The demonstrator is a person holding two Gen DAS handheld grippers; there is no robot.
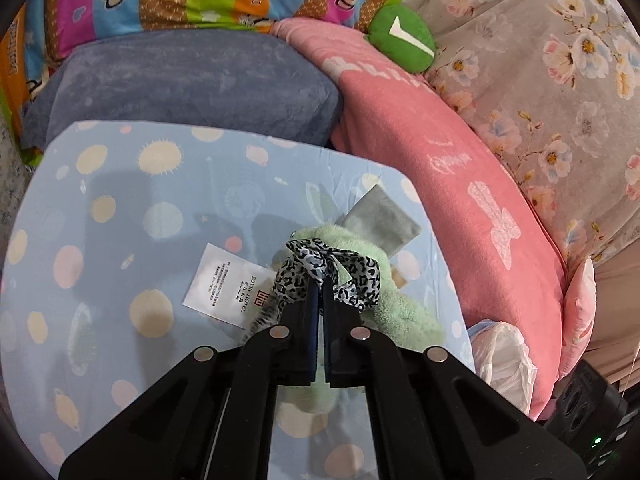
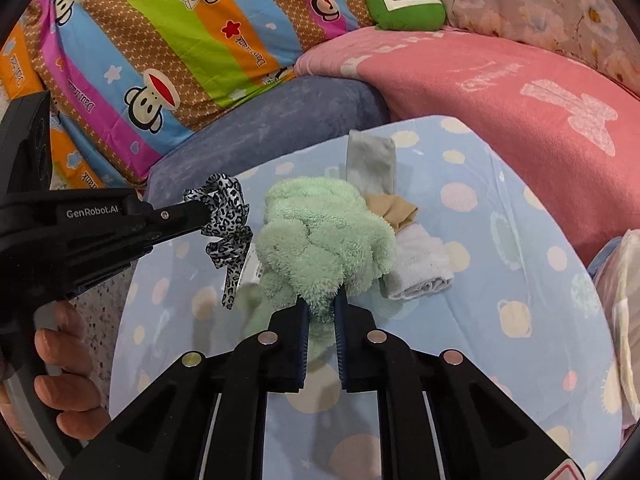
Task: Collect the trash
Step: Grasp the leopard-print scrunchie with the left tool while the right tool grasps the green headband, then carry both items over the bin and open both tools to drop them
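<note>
My left gripper (image 1: 320,280) is shut on a black-and-white leopard-print scrunchie (image 1: 326,270) and holds it above the light blue dotted sheet (image 1: 120,208). In the right wrist view the scrunchie (image 2: 228,224) hangs from the left gripper (image 2: 206,212) just left of a fluffy green cloth (image 2: 320,240). My right gripper (image 2: 320,304) is shut on the green cloth's near end. The green cloth (image 1: 400,316) also lies under the left gripper. A white hotel paper packet (image 1: 228,288) lies on the sheet left of it.
A grey sock (image 2: 370,164), a tan cloth (image 2: 394,208) and a white folded sock (image 2: 420,264) lie behind the green cloth. A blue-grey pillow (image 1: 188,80), a pink blanket (image 1: 440,152), a green cushion (image 1: 402,38) and a white plastic bag (image 1: 504,360) surround the sheet.
</note>
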